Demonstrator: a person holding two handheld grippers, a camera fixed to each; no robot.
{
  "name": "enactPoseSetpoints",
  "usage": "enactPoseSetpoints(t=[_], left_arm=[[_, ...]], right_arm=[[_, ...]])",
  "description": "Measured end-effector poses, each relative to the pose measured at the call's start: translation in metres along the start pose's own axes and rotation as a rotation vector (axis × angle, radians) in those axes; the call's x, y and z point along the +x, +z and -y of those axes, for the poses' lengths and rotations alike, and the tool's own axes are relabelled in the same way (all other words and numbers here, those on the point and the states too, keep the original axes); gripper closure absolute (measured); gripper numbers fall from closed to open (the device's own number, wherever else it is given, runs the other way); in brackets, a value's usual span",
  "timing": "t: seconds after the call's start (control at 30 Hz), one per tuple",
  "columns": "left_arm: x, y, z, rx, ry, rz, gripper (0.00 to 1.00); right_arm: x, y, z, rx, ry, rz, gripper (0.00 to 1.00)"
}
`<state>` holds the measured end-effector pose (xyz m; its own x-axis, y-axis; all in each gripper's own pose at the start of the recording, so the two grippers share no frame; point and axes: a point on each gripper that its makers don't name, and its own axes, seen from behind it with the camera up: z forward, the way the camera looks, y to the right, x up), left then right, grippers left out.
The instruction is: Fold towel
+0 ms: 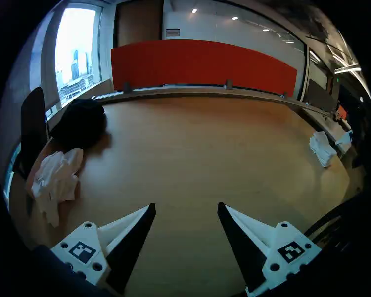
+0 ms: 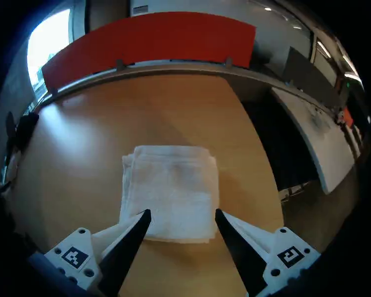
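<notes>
I have the wooden table (image 1: 200, 143) under both grippers. In the left gripper view the red divider panel (image 1: 200, 64) stands along the table's far edge. In the right gripper view the white towel (image 2: 170, 190) lies folded into a neat rectangle on the table, close to its right edge. In the left gripper view a black bag (image 1: 79, 123) sits at the table's left end, and a heap of crumpled white cloths (image 1: 57, 180) lies just in front of it. My left gripper (image 1: 186, 210) hangs over bare tabletop, jaws spread, holding nothing. My right gripper (image 2: 181, 215) is spread too, its tips at the towel's near edge, gripping nothing.
</notes>
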<state>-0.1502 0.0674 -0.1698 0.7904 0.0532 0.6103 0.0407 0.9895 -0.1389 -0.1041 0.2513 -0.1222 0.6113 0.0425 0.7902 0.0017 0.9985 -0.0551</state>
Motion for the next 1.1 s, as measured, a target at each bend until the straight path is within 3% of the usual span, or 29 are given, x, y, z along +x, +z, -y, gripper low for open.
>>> enactPoseSetpoints(t=[0.37, 0.67, 1.1], left_arm=[[0.004, 0.001, -0.001, -0.003, -0.007, -0.004, 0.07], [0.008, 0.001, -0.002, -0.006, -0.009, -0.01, 0.07], [0.013, 0.003, -0.001, -0.004, -0.013, -0.018, 0.07]], right_arm=[[0.038, -0.009, 0.01, -0.051, 0.1, -0.197, 0.0], [0.068, -0.021, 0.013, -0.085, 0.121, -0.341, 0.0], [0.141, -0.074, 0.029, -0.096, 0.138, -0.652, 0.0]])
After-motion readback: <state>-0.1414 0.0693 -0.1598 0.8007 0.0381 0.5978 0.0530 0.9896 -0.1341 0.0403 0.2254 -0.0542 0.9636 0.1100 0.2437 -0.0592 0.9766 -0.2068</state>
